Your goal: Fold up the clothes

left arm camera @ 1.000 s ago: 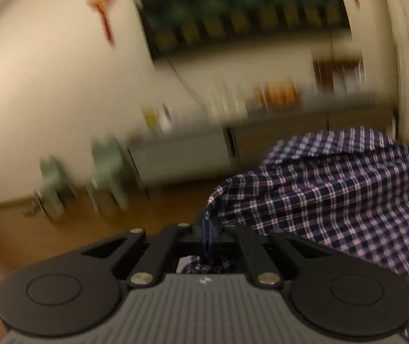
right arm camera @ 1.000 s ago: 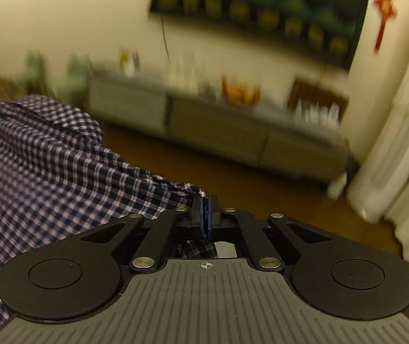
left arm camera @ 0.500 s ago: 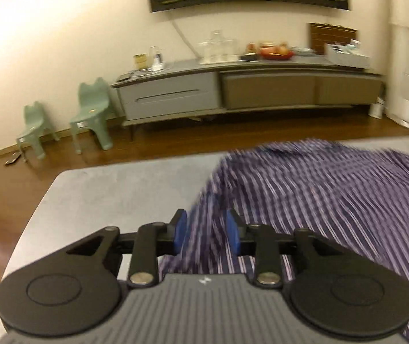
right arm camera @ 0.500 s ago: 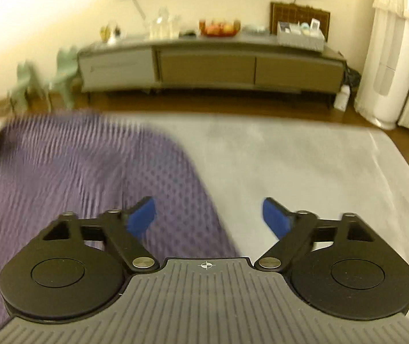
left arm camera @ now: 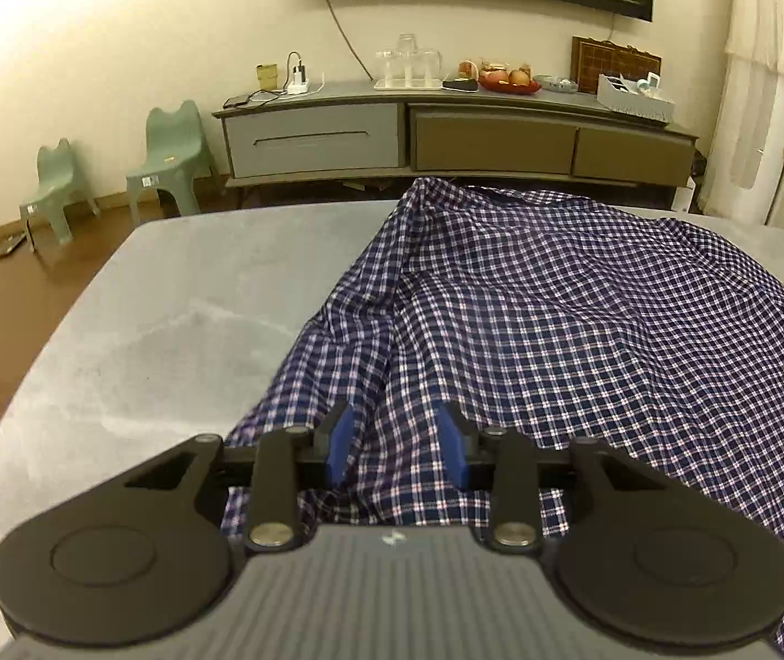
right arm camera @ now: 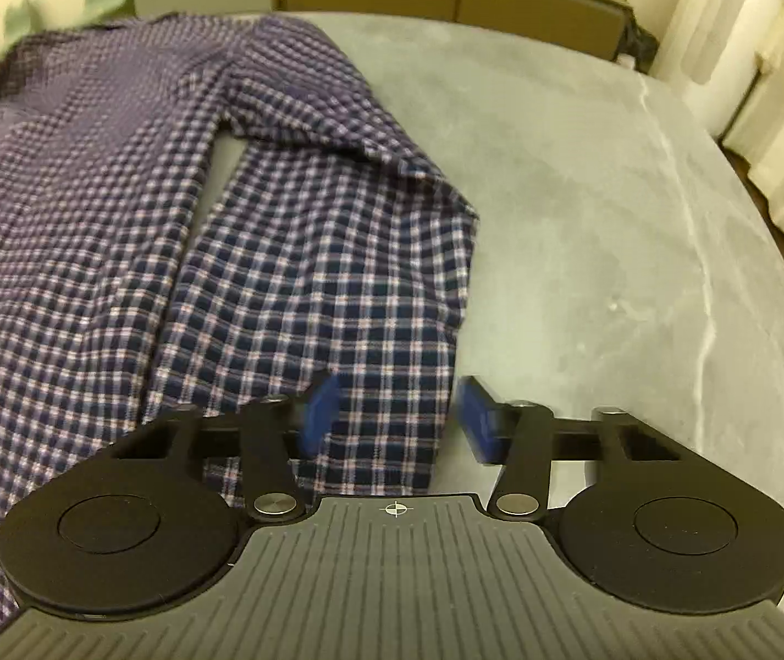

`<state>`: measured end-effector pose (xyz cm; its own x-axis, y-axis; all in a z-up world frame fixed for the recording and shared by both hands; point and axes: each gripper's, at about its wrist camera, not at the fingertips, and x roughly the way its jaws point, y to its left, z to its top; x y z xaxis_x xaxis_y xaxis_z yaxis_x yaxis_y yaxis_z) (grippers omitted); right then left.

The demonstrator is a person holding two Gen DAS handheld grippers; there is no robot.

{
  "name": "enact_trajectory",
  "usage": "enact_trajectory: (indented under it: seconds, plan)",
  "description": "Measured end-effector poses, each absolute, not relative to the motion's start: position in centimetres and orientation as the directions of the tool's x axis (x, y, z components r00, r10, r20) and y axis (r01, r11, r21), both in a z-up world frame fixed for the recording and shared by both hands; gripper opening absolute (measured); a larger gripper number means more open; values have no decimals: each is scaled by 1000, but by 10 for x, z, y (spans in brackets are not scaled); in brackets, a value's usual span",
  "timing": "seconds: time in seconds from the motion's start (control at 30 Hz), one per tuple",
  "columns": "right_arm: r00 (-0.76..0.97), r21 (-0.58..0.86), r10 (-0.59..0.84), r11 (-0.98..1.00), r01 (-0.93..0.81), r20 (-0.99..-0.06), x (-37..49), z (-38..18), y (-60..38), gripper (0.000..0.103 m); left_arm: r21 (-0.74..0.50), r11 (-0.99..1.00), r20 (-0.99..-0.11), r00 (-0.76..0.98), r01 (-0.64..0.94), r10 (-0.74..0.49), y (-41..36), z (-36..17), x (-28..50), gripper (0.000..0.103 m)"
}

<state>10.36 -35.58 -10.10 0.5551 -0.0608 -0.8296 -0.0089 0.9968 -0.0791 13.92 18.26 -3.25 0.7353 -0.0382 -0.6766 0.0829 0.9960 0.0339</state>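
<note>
Left gripper (left arm camera: 396, 451) jaws apart over checked shirt (left arm camera: 584, 330), nothing pinched, right gripper (right arm camera: 396, 421) jaws closing above the shirt's sleeve (right arm camera: 337, 286), shirt spread on grey table (left arm camera: 183, 319), near hem hidden, far collar blurred, sideboard (left arm camera: 447, 137) beyond.

table left side: bare grey table (left arm camera: 183, 319), open for a pass, nothing on it
table right side: bare grey top (right arm camera: 601, 231) from shirt edge to rim, clear run
middle: checked shirt (left arm camera: 584, 330) spread and rumpled over the top, blocks a flat sweep; raised fold at far edge
sleeve: shirt sleeve (right arm camera: 337, 286) lies along the near right part
beyond table: floor gap, then low sideboard (left arm camera: 447, 137) along wall, cluttered top
far left floor: two green chairs (left arm camera: 166, 159) by wall, well apart from table
right edge: curtain (left arm camera: 771, 55)
</note>
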Motion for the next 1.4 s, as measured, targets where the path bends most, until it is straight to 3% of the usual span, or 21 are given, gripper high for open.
enact_trajectory:
  seconds: [0.07,0.1,0.17,0.23,0.3,0.33,0.4,0.47,0.57,0.6,0.63,0.77,0.87,0.93,1.0,1.07,1.1,1.13,1.2,1.33,1.4]
  plan:
    - [556,-84,-51,996,-34,-830,106,-101,-354,10,4,998,-678,734,67,-47,186,-40,137,34]
    - [556,-124,-74,991,-53,-828,106,-102,-349,0,-13,998,-681,730,62,-54,188,-45,138,34]
    - [588,-291,-180,951,-99,-788,108,-100,-336,0,-42,998,-690,721,54,-68,193,-53,138,34]
    - [647,-492,-329,867,-83,-688,108,-86,-331,0,-54,997,-694,715,56,-78,198,-55,137,34]
    - [712,-741,-511,672,-19,-482,107,-72,-329,0,-65,996,-693,716,55,-85,205,-54,136,34]
    - [731,-863,-605,503,45,-315,107,-69,-331,0,-80,995,-686,722,52,-93,209,-51,136,34]
    - [731,-964,-680,228,136,-57,106,-73,-342,0,-114,992,-671,733,47,-112,216,-45,136,35]
    - [688,-972,-722,206,115,-72,112,-82,-362,1,-139,989,-664,737,40,-123,223,-42,135,36]
    - [599,-942,-760,336,28,-253,114,-107,-381,11,-156,988,-668,736,11,-113,235,-38,135,41]
    - [577,-898,-744,438,41,-337,113,-108,-384,26,-156,988,-670,735,-2,-105,240,-38,136,43]
    - [572,-815,-698,573,84,-431,111,-102,-386,40,-152,988,-671,736,-16,-91,246,-37,136,45]
    - [627,-422,-443,886,194,-641,106,-72,-377,54,-73,993,-682,731,-95,20,266,-41,141,56]
    - [693,-175,-212,977,124,-690,113,-51,-342,57,-49,994,-721,692,-97,33,273,-51,145,59]
    - [732,-146,-112,989,18,-672,119,-42,-294,75,-29,996,-737,675,-84,35,271,-56,145,60]
    - [748,-138,2,983,-125,-663,120,-41,-243,85,-16,998,-744,667,-62,29,268,-59,144,60]
    - [734,-124,109,959,-256,-671,125,-52,-197,88,-2,999,-750,661,-43,27,266,-62,144,59]
    - [719,-112,147,948,-299,-679,130,-60,-179,88,4,999,-755,656,-33,25,265,-64,144,54]
    - [704,-101,179,936,-337,-688,134,-69,-163,88,11,1000,-759,650,-23,23,265,-66,145,32]
    - [679,-87,201,927,-365,-706,144,-90,-144,86,30,1000,-768,640,-8,28,268,-69,152,2]
    - [637,-49,176,946,-320,-750,164,-126,-150,70,69,994,-737,666,-89,111,301,-57,186,1]
    - [622,-37,145,962,-271,-769,173,-142,-162,71,-27,972,-700,698,-233,148,343,-44,208,2]
